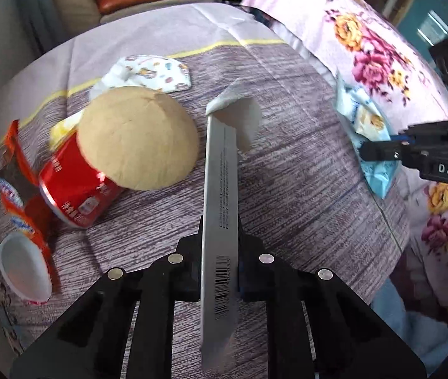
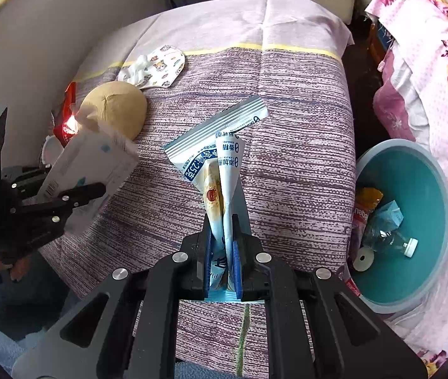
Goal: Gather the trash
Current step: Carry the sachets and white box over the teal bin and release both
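Red can (image 1: 75, 186), tan bowl (image 1: 138, 139), teal bin (image 2: 426, 195), purple streaked cloth (image 1: 303, 173), pink floral quilt (image 1: 366, 41).

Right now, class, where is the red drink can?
In the left wrist view the red drink can lies on its side at the left, partly under the tan bun, beside an orange wrapper.

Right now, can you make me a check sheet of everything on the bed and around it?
Surface: striped purple bedcover, creased.
Job's things: flat white box and blue snack wrapper, both held; teal bin beside the bed, already holding a plastic bottle and packets.
Clutter: red can, tan bowl leaning on it, orange wrapper, white lid, patterned face mask.
Grippers: left gripper shut on the box; right gripper shut on the wrapper.
Cables: nothing seen.
Surroundings: floral quilt, cushions behind.
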Available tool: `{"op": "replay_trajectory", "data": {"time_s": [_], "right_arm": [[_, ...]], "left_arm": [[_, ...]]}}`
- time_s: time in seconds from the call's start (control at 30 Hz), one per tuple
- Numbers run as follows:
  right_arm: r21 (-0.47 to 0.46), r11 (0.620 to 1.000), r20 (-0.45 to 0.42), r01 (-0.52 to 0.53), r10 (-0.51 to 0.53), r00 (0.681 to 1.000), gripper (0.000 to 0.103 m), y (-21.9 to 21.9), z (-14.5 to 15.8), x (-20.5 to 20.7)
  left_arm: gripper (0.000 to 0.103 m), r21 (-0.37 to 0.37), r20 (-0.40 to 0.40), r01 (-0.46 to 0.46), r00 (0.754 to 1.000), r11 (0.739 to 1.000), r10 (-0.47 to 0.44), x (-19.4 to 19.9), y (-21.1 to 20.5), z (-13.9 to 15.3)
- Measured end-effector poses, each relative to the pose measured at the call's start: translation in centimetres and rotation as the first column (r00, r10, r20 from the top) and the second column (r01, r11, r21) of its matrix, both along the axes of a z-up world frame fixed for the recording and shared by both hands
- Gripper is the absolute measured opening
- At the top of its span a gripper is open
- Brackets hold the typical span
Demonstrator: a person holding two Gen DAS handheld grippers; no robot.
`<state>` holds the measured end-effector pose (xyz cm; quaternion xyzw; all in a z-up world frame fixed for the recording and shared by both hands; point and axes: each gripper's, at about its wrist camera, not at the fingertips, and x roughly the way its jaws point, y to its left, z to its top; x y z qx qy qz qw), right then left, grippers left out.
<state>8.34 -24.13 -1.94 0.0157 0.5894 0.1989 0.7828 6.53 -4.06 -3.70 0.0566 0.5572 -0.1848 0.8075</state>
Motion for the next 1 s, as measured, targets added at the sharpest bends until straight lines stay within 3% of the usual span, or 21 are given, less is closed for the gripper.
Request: {"op": "replay_trajectory", "data": {"time_s": [0.17, 0.63, 1.0], "right_arm": [[0.009, 1.000, 0.008, 0.006, -0.006, 1.000, 0.010, -0.3, 0.2, -0.2], [0.033, 0.998, 0.036, 0.047, -0.048, 0.998, 0.010, -1.9, 1.0, -0.3], [0.053, 0.987, 0.079, 0.149, -0.153, 0.985, 0.010, -6.7, 2.1, 0.5]], "left_arm": [[0.014, -0.010, -0.015, -0.043, 0.999, 0.999, 0.043, -0.2, 0.1, -0.2], [0.015, -0.031, 0.036, -0.067, 0.997, 0.997, 0.068, -0.4, -2.0, 2.5], [0.015, -0.094, 0.052, -0.047, 0.997, 0.995, 0.052, 2.1, -7.9, 4.0]]}}
